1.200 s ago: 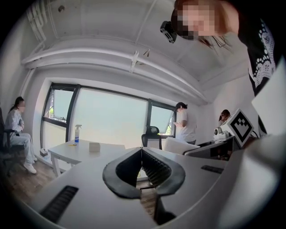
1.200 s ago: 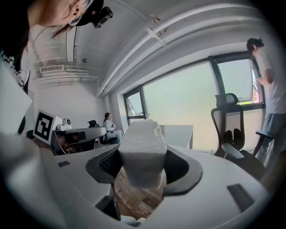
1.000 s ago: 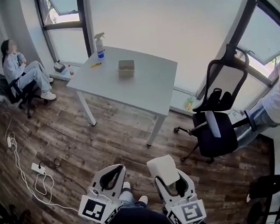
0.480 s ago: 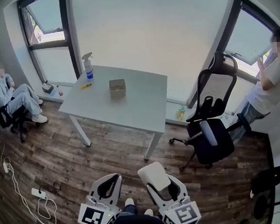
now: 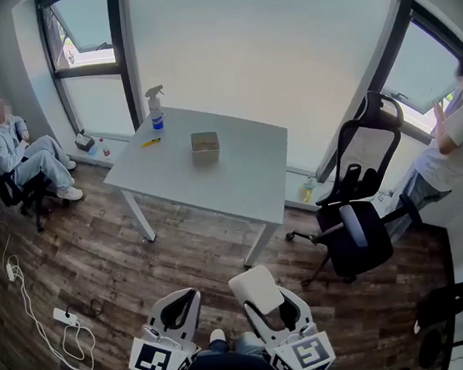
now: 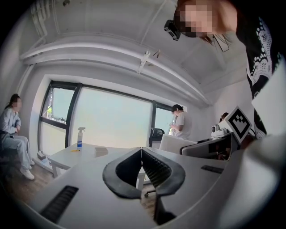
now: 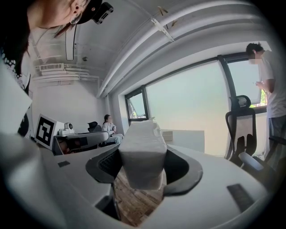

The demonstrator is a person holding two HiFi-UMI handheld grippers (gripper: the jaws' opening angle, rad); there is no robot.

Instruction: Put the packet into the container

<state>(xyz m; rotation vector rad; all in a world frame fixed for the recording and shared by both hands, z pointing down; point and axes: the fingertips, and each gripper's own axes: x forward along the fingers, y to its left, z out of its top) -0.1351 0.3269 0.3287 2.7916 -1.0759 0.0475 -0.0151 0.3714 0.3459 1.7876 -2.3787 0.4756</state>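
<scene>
A white packet [image 5: 257, 289] [image 7: 142, 152] sits clamped in my right gripper [image 5: 265, 298] [image 7: 142, 154], held low in front of me over the wooden floor. Beside it, my left gripper [image 5: 180, 307] [image 6: 141, 150] is shut with nothing between its jaws. The container [image 5: 205, 145] [image 6: 101, 151], a small tan open box, stands near the middle of the grey table [image 5: 239, 179], well ahead of both grippers. In the right gripper view the packet hides most of the container [image 7: 167, 135].
A spray bottle [image 5: 155, 108] and a yellow pen [image 5: 150, 142] sit at the table's far left corner. A black office chair [image 5: 358, 209] stands to the right of the table. One person sits at far left [image 5: 19, 154], another stands at far right [image 5: 457, 144]. A power strip with cables [image 5: 64, 317] lies on the floor.
The view has swung and the table now lies a little farther right than half a second ago. Both grippers stay low in front, the packet still held.
</scene>
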